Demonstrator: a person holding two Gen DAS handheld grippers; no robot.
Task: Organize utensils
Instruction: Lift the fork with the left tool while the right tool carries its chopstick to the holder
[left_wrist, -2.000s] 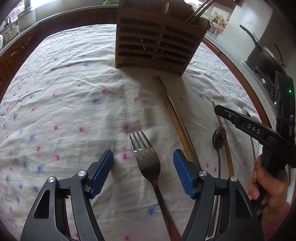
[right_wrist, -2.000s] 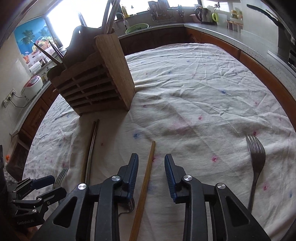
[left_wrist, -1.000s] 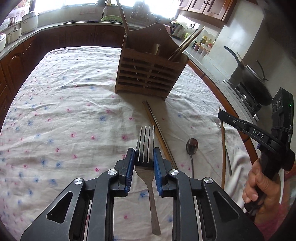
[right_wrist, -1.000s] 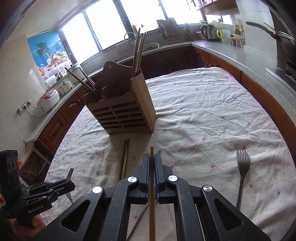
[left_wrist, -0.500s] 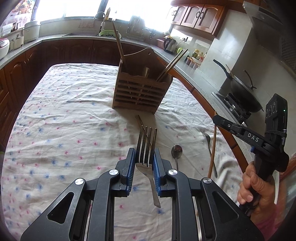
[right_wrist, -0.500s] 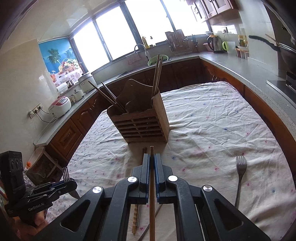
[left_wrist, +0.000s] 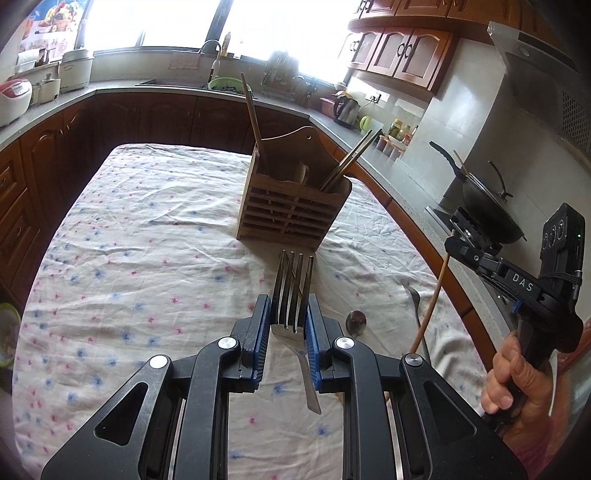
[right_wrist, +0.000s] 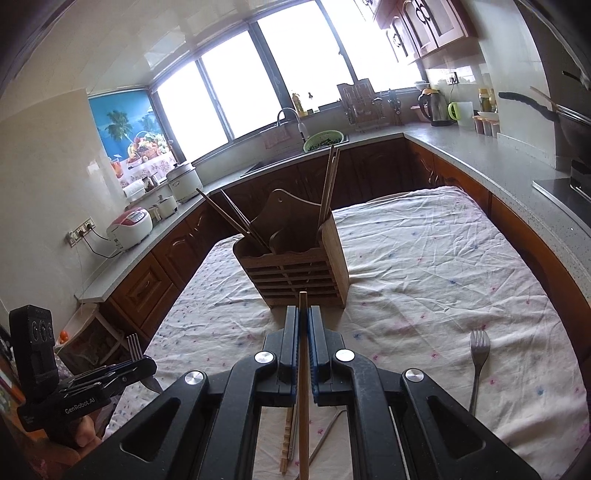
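Observation:
My left gripper (left_wrist: 289, 314) is shut on a steel fork (left_wrist: 293, 291), tines forward, held above the table. It also shows at the left of the right wrist view (right_wrist: 135, 360). My right gripper (right_wrist: 303, 325) is shut on a wooden chopstick (right_wrist: 303, 387), lifted off the cloth; it shows at the right of the left wrist view (left_wrist: 456, 240) with the chopstick (left_wrist: 430, 302) hanging down. The wooden utensil holder (left_wrist: 293, 210) (right_wrist: 299, 269) stands ahead of both grippers, with chopsticks and a wooden spoon inside.
On the flowered tablecloth (left_wrist: 147, 258) lie a spoon (left_wrist: 356, 319), a second fork (right_wrist: 479, 354) (left_wrist: 415, 299) and a chopstick pair (right_wrist: 288, 435) below my right gripper. Dark wooden counters ring the table. A wok (left_wrist: 487, 206) sits on the stove at the right.
Both grippers closed on their utensils about a second ago and have since risen well above the table, so the holder now looks smaller and lower.

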